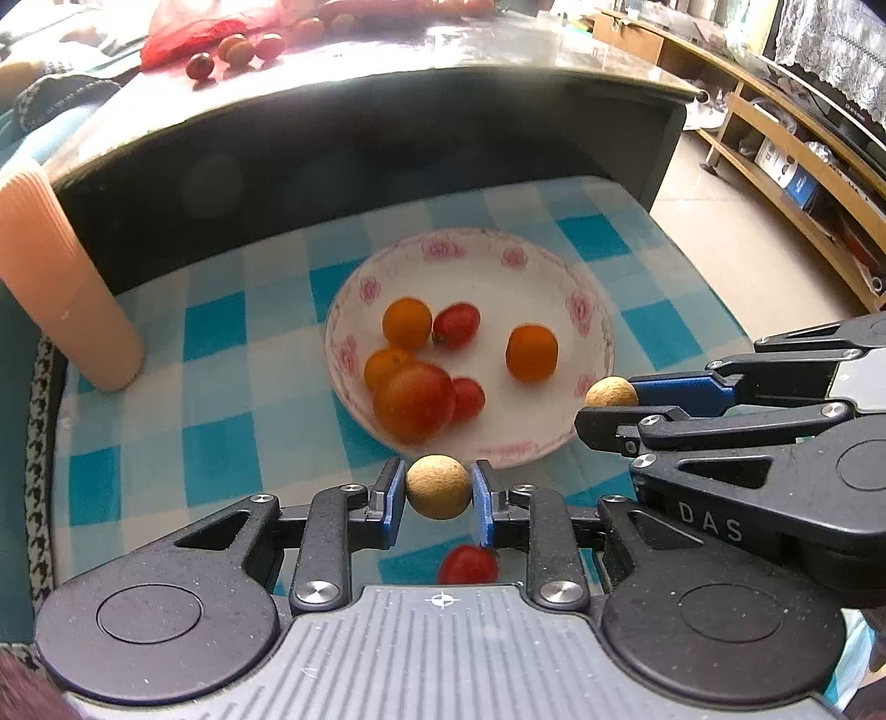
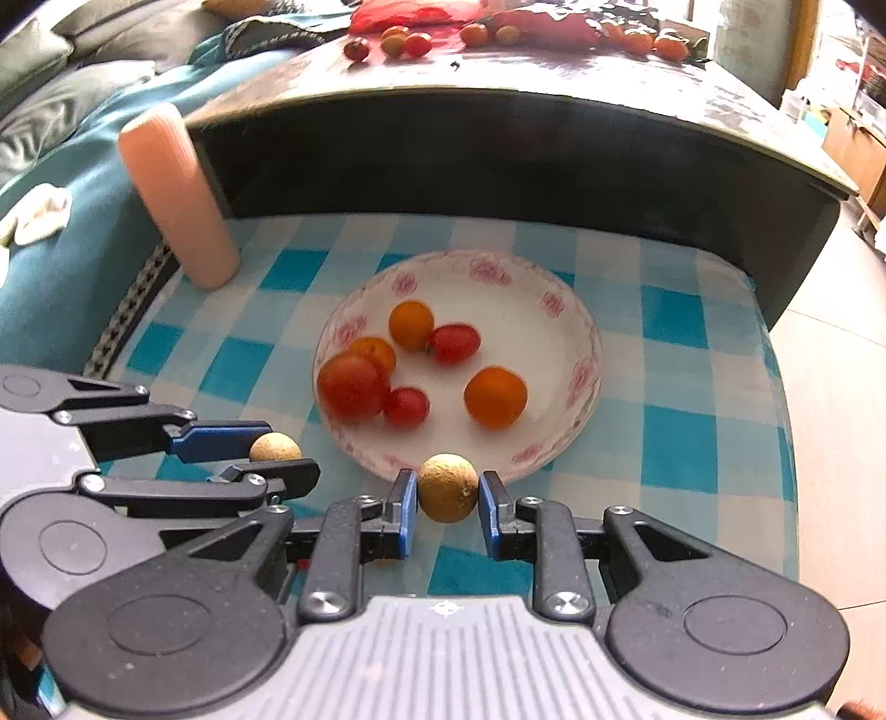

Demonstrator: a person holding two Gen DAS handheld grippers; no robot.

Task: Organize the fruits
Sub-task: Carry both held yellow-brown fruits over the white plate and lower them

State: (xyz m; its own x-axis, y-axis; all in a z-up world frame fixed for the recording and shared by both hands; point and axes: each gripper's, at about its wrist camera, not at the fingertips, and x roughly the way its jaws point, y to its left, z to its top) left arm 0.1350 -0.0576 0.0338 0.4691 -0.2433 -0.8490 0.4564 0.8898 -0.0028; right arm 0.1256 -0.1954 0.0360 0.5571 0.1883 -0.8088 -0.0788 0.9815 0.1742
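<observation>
My left gripper (image 1: 437, 488) is shut on a tan longan (image 1: 438, 486) just above the near rim of a white flowered plate (image 1: 498, 282). My right gripper (image 2: 447, 492) is shut on a second longan (image 2: 447, 487) over the same rim; it enters the left wrist view at the right (image 1: 609, 407). The left gripper (image 2: 285, 455) shows at the left of the right wrist view. The plate (image 2: 498, 310) holds three small oranges (image 1: 530, 353), a large tomato (image 1: 414, 400) and two cherry tomatoes (image 1: 456, 325). Another cherry tomato (image 1: 468, 564) lies on the cloth under my left gripper.
The plate rests on a blue-and-white checked cloth (image 1: 221, 387). A pink cylinder (image 1: 66, 288) stands at the cloth's back left. Behind is a dark table (image 1: 387, 138) with loose tomatoes (image 1: 238, 50) and a red bag (image 2: 398, 14). Wooden shelves (image 1: 775, 138) and floor lie right.
</observation>
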